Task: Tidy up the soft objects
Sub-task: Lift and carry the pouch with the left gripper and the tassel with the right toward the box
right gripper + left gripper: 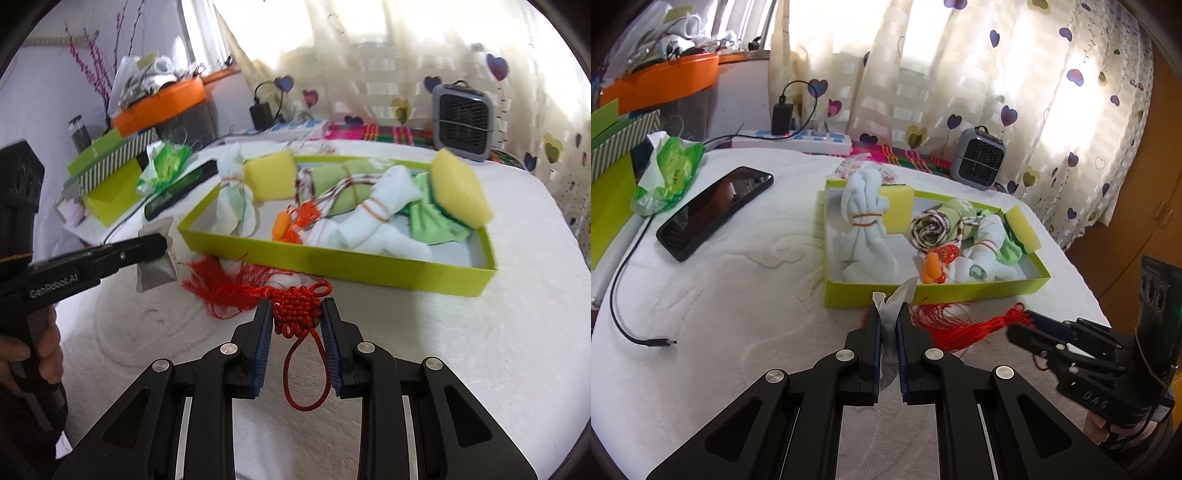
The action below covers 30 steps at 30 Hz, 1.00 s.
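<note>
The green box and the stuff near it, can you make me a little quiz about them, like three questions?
1. True or false: the red tassel knot is already inside the green box.
2. What does the left tool grip: A) a phone, B) a white tissue, C) a sponge?
3. Fill in: the right tool has its fingers on either side of the red ____.

Key:
1. False. It lies on the white cover, in front of the box.
2. B.
3. Knot. Whether the fingers press it yet is unclear.
</note>
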Available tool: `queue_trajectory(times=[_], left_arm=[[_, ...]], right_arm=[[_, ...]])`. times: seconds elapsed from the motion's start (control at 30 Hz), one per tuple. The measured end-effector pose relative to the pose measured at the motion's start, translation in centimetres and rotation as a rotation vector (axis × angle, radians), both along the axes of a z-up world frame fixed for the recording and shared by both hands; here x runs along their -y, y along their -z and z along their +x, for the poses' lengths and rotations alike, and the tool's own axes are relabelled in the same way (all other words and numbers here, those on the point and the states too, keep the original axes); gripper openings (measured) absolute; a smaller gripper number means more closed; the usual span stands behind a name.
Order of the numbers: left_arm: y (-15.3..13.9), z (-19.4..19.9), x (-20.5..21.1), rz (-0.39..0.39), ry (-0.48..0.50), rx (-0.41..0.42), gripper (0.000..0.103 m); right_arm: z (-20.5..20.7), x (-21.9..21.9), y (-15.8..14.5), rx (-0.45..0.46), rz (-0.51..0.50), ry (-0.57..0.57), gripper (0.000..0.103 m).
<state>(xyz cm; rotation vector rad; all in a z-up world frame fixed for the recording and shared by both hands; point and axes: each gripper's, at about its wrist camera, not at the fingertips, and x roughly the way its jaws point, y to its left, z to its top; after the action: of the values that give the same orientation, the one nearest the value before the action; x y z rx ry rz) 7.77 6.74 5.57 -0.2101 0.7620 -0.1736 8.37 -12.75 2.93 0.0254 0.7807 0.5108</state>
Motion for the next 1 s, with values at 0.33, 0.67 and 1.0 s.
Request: queue_trajectory(times=[0.33,0.67,1.0], left_arm=[[-0.8,-0.4,1.5,0.001,0.038,0.016,0.007],[-1.7,-0.3,2.8,0.012,0.064,0.031,0.007],[-2.4,0.0,3.7,0.023,0.081,0.044,0.007]], right_arm=[[-1.3,3.7,-1.9,0.053,0.075,0.105,0.028],[-2.0,5.4,-3.5,0.106,0.145,0.153,0.028],[-1.8,6.0,-4.7,0.141,0.18,0.163,0.028]])
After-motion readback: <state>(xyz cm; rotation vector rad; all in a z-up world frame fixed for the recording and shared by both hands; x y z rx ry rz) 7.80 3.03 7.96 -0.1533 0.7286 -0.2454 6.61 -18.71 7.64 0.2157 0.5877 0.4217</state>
